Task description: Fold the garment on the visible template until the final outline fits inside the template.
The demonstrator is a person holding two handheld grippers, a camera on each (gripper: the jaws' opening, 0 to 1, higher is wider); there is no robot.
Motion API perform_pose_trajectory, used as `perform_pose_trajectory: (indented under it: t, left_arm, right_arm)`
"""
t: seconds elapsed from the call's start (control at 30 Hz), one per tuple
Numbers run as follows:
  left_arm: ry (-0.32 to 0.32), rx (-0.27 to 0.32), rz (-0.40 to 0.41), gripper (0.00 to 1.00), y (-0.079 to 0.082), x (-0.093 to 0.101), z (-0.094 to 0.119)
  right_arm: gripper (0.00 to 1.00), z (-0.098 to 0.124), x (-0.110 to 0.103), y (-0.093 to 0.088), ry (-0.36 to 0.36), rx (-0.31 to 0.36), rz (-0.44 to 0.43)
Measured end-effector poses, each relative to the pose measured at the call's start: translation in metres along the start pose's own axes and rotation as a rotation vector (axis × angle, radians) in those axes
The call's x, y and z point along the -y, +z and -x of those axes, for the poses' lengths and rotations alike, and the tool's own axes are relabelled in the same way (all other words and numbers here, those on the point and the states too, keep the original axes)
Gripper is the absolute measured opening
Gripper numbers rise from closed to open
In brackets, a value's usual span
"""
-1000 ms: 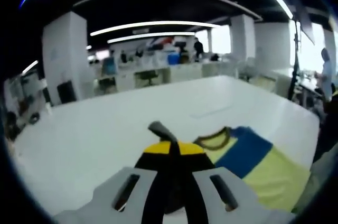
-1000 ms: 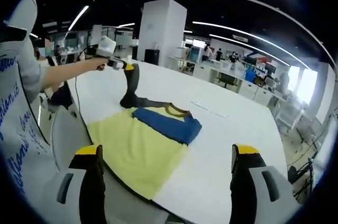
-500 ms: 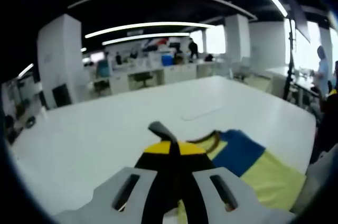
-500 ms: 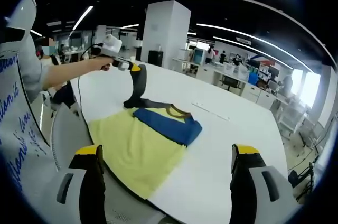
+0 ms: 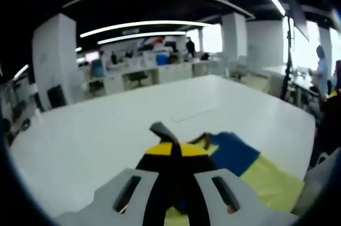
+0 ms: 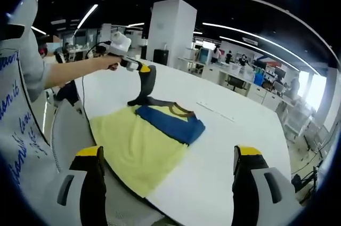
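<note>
A yellow and blue shirt (image 6: 139, 143) lies flat on the white table (image 6: 229, 130), its blue folded part (image 6: 171, 124) near the brown collar. My left gripper (image 5: 171, 149) is shut on the shirt's dark sleeve (image 5: 160, 129). In the right gripper view the left gripper (image 6: 139, 68) holds that sleeve (image 6: 145, 85) up above the shirt's far left corner. The shirt (image 5: 250, 170) sits low and to the right in the left gripper view. My right gripper (image 6: 169, 170) stands open above the near table edge, with nothing between its jaws.
A person's arm (image 6: 69, 71) and printed white shirt (image 6: 18, 109) are at the left. A faint line mark (image 6: 214, 110) crosses the table beyond the garment. Desks, pillars and people stand far behind. A chair (image 6: 66, 130) is beside the near left edge.
The left gripper has carried the raised dark sleeve a little rightward, toward the blue part of the shirt. The right gripper stays open and in place.
</note>
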State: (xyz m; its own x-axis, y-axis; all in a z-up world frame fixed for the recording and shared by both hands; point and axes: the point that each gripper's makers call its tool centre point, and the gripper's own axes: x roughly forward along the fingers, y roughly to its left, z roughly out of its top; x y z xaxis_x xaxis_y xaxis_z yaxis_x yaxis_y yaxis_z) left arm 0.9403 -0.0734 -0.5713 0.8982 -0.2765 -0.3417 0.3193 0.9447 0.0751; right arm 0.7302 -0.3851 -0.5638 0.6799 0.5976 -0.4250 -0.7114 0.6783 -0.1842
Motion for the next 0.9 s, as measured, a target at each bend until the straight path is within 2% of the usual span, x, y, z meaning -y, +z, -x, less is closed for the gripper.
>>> perform_pose_trajectory:
  t: [0.17, 0.43, 0.9]
  left_arm:
    - [-0.014, 0.012, -0.010, 0.00, 0.009, 0.010, -0.002]
    - [-0.036, 0.014, -0.018, 0.00, 0.015, 0.032, -0.011]
    - [-0.088, 0.002, -0.023, 0.00, 0.017, 0.070, -0.033]
  right_arm:
    - [1.00, -0.001, 0.002, -0.005, 0.015, -0.007, 0.004]
    - [1.00, -0.004, 0.006, -0.006, 0.042, -0.002, 0.014]
    - [1.00, -0.002, 0.014, -0.012, 0.060, -0.003, 0.011]
